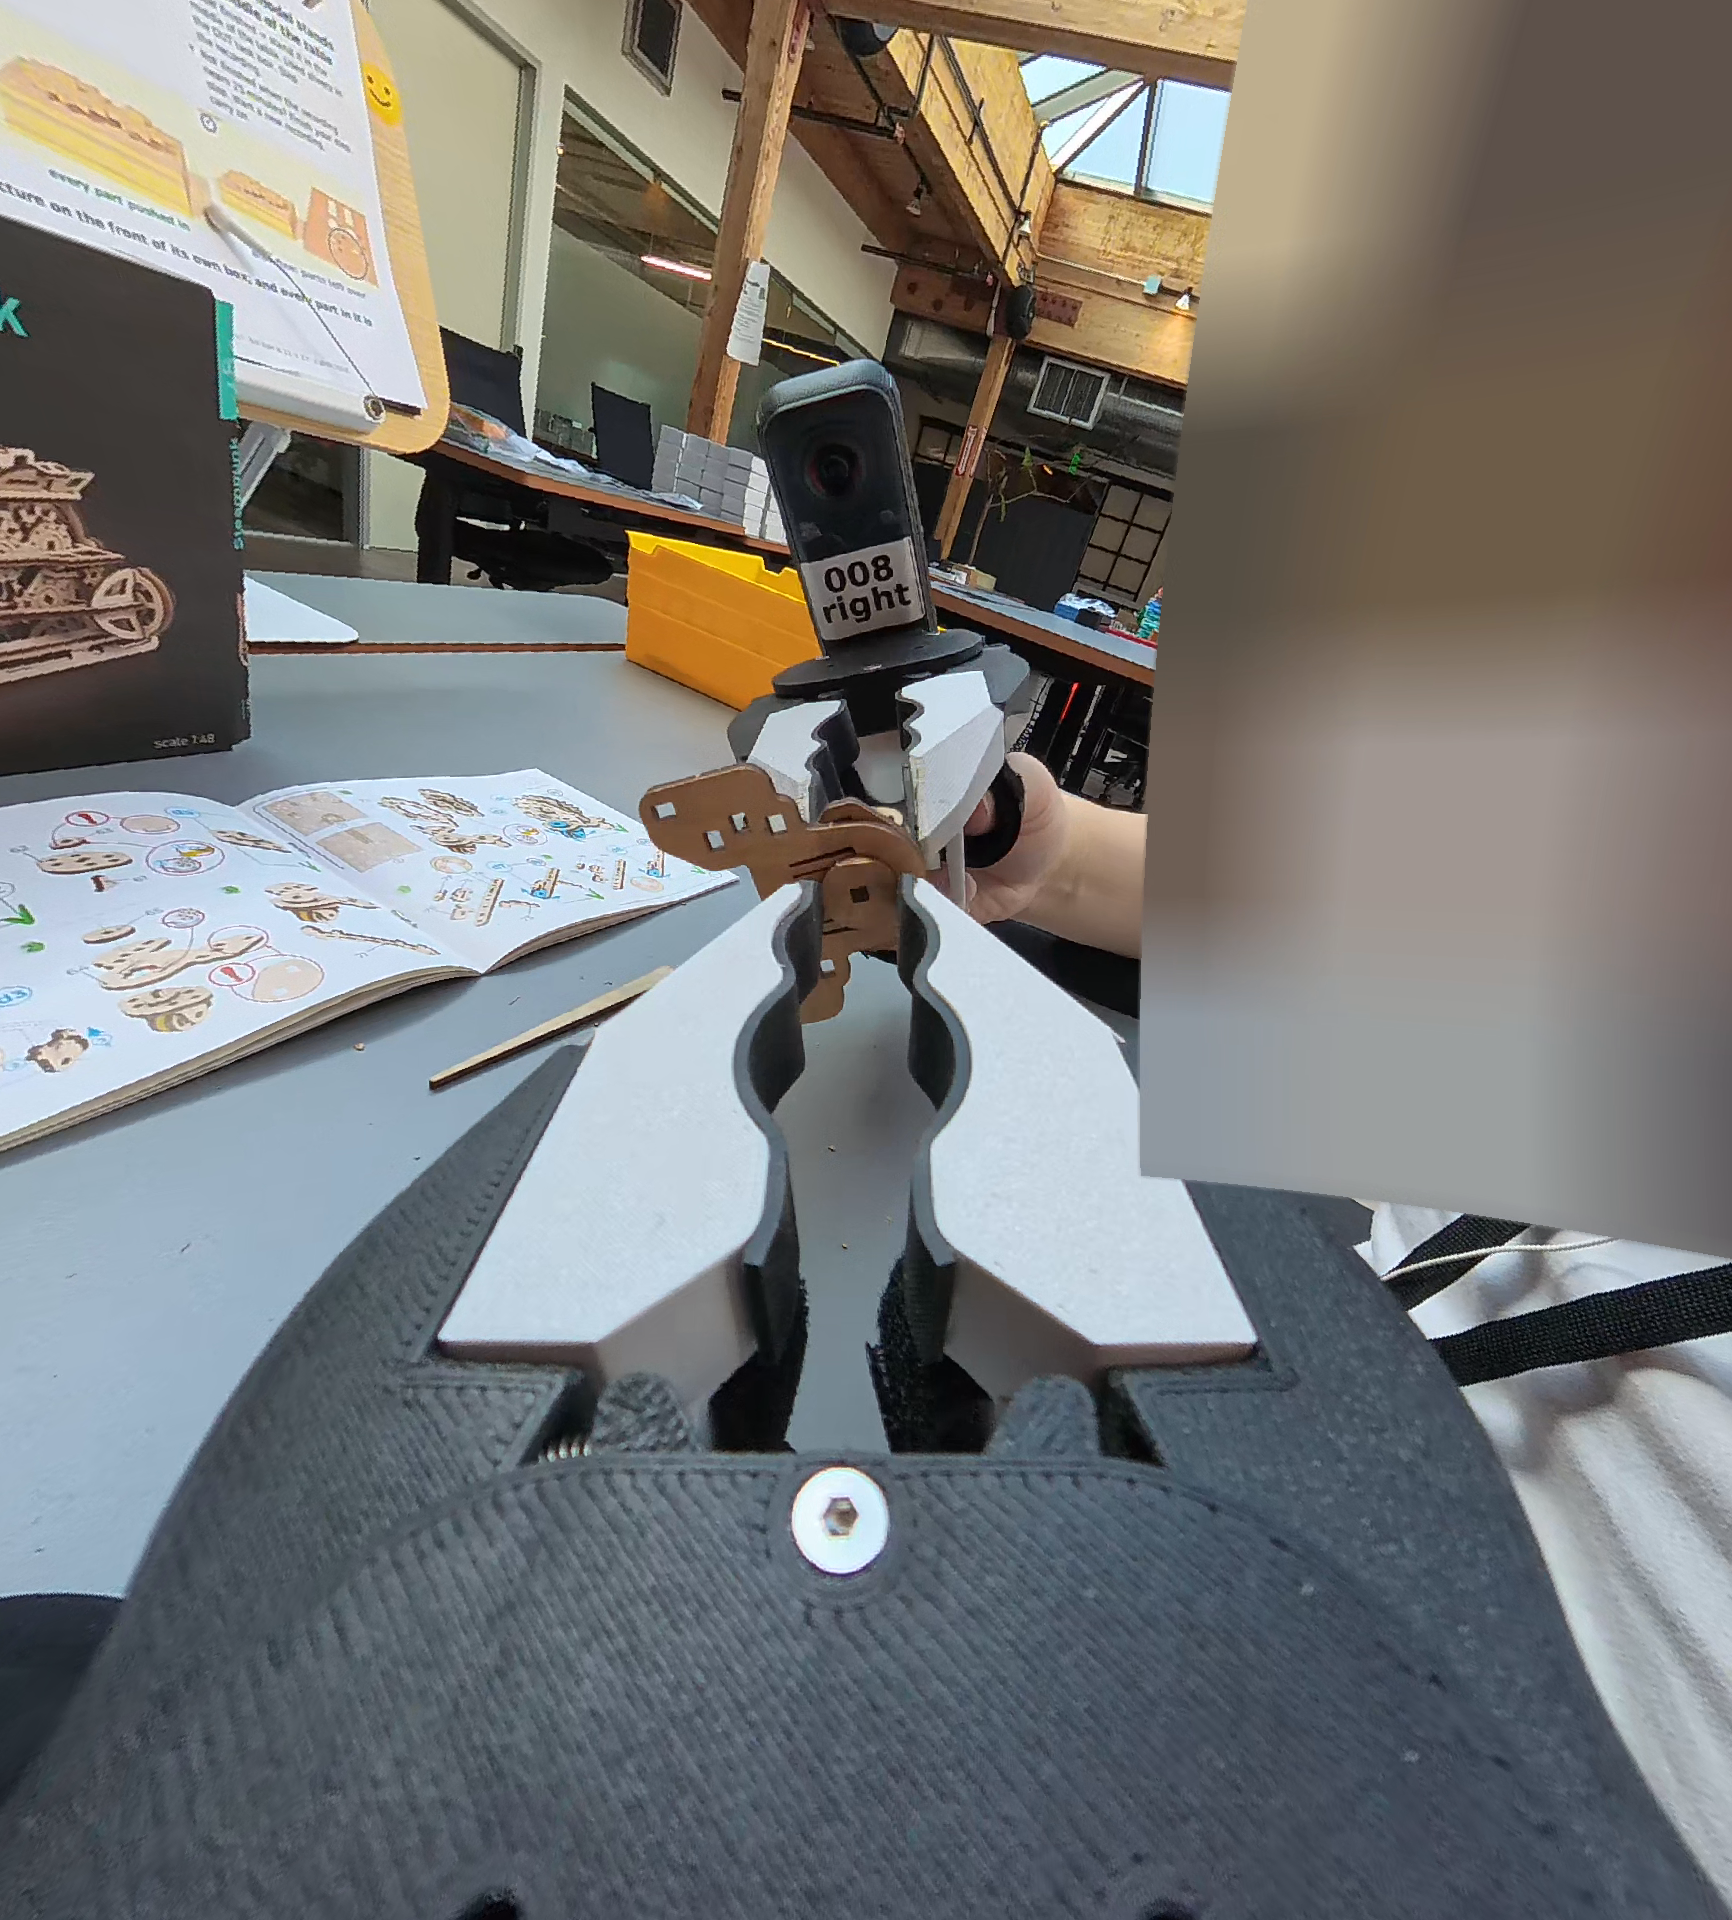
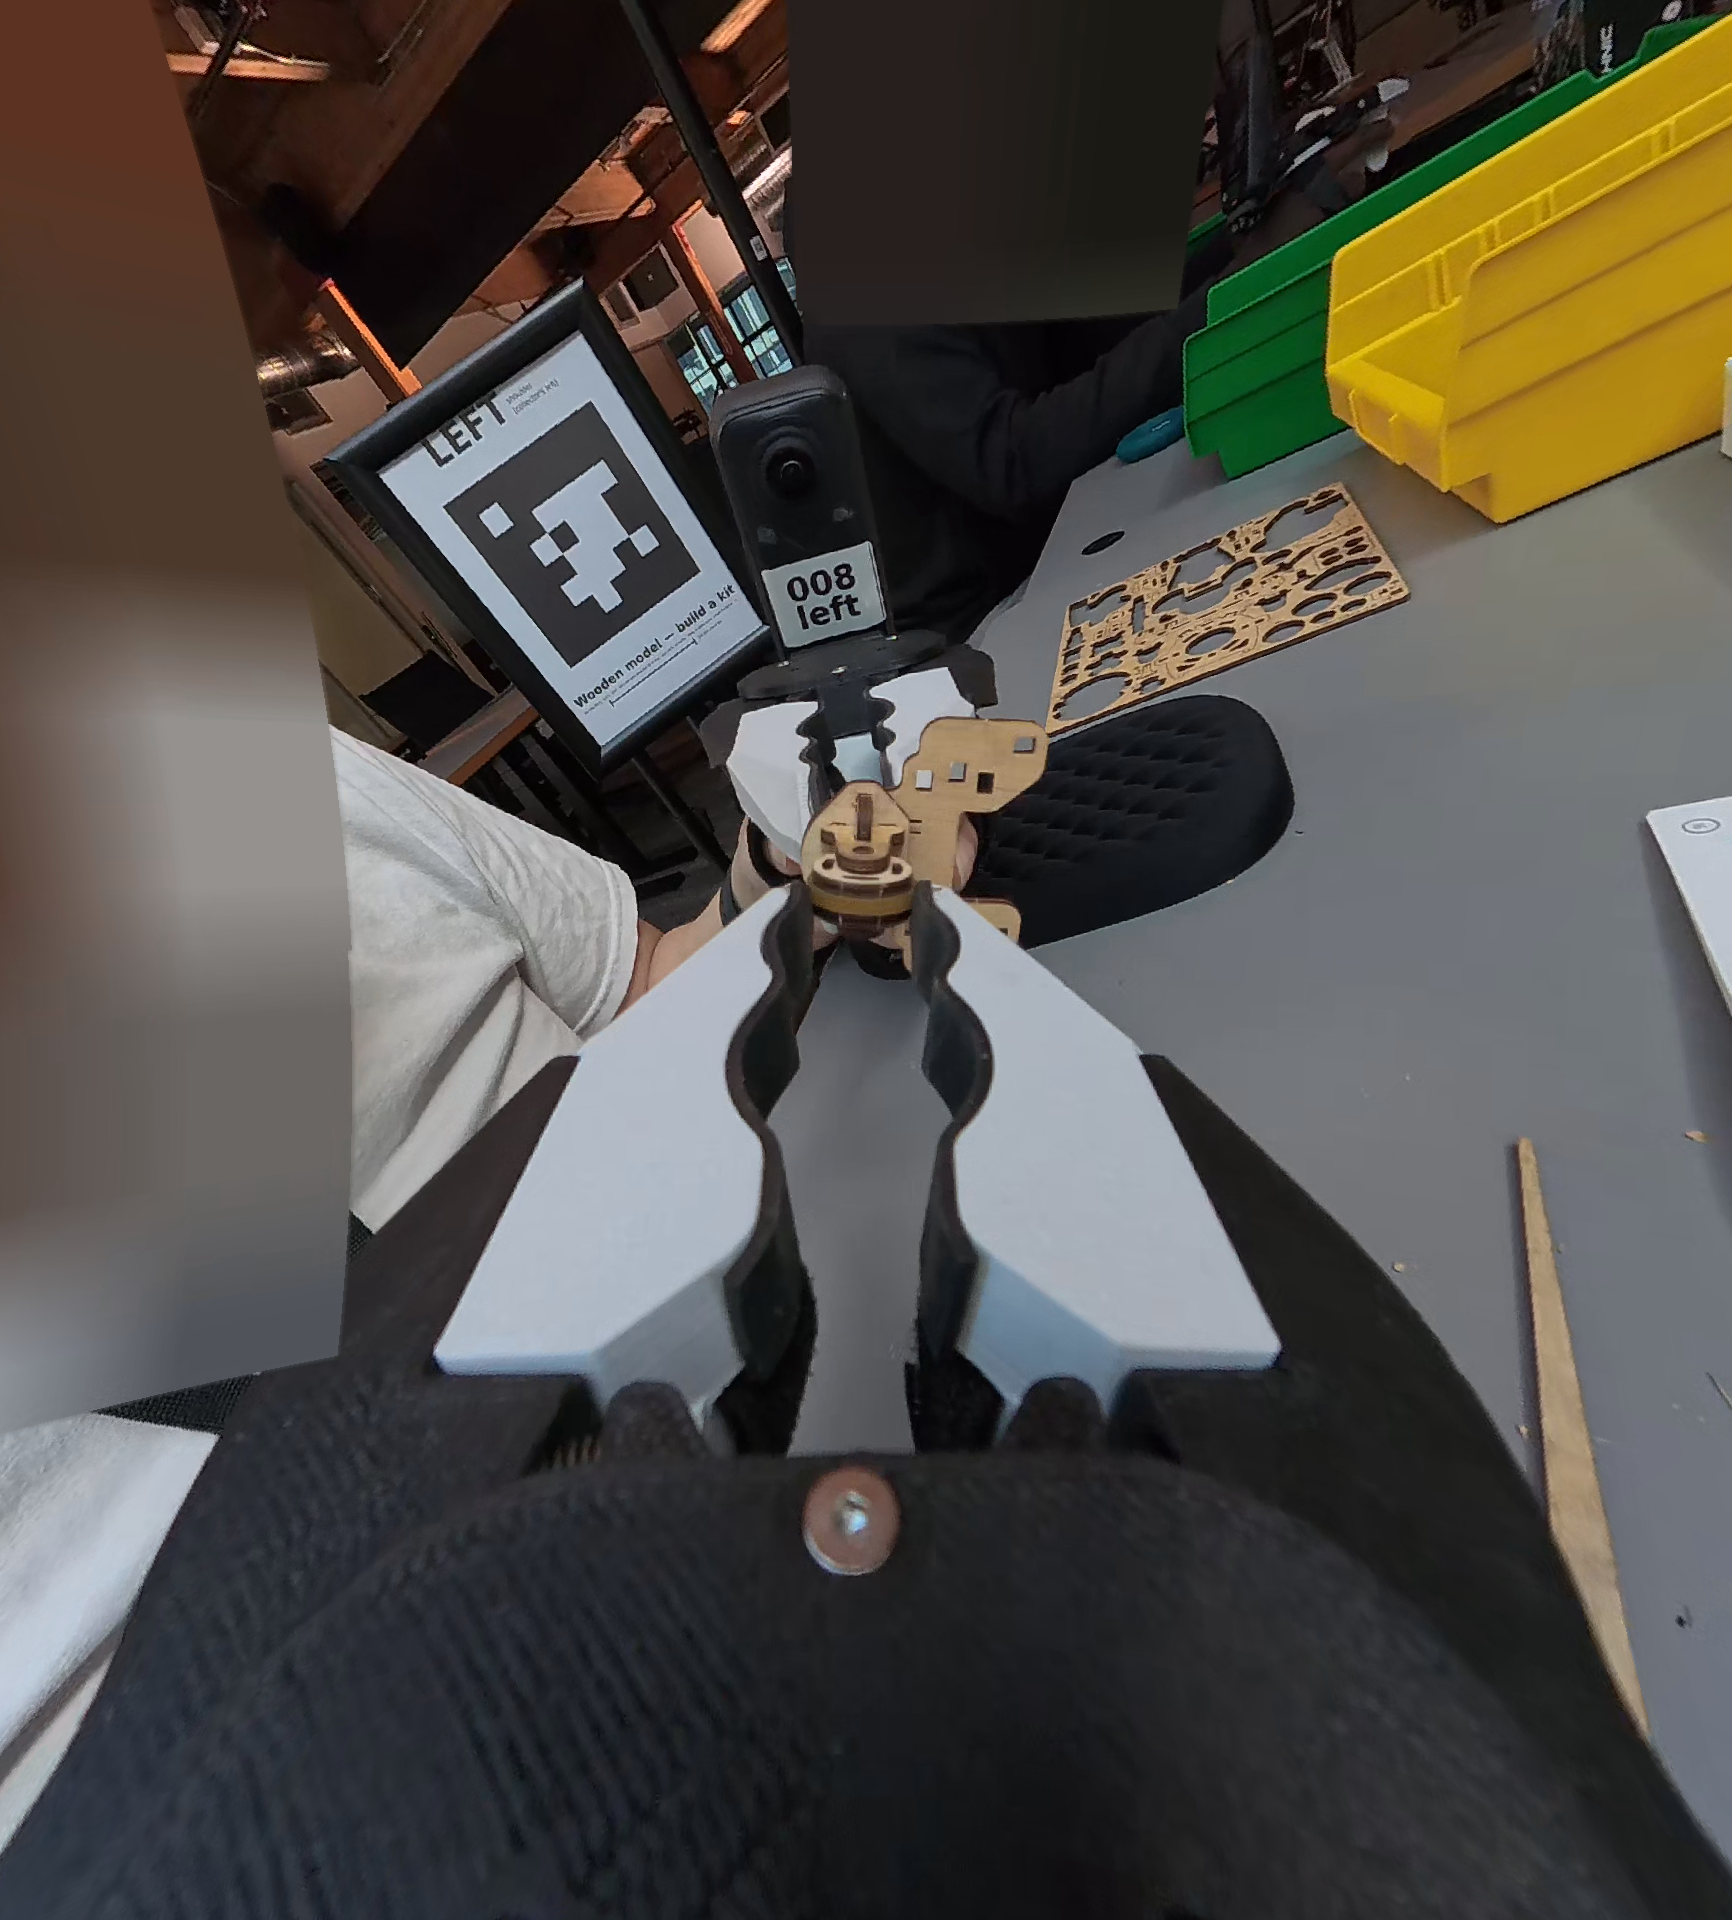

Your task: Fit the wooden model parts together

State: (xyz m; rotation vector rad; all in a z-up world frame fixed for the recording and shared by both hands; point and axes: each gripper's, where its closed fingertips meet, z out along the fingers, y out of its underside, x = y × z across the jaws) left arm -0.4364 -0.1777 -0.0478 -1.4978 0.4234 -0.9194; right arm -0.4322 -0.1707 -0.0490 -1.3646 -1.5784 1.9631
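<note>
My left gripper (image 1: 854,896) is shut on a flat wooden plate with square holes (image 1: 727,823), gripping its lower part and holding it upright above the grey table (image 1: 218,1299). My right gripper (image 2: 857,900) is shut on a small round stacked wooden part (image 2: 857,878) with a peg on top. The two grippers face each other tip to tip. The round part sits against the plate (image 2: 968,774). The right gripper (image 1: 860,808) shows opposite in the left wrist view, and the left gripper (image 2: 846,764) in the right wrist view. Whether the parts are joined is hidden.
An open instruction booklet (image 1: 218,914), a dark kit box (image 1: 62,520) and a thin wooden stick (image 1: 550,1023) lie to the left. A punched-out wooden sheet (image 2: 1226,603), a black pad (image 2: 1132,810), yellow (image 2: 1568,312) and green bins (image 2: 1257,353) and a framed sign (image 2: 571,540) stand beyond. Only a small space, under 4 cm, lies between the two pairs of fingers.
</note>
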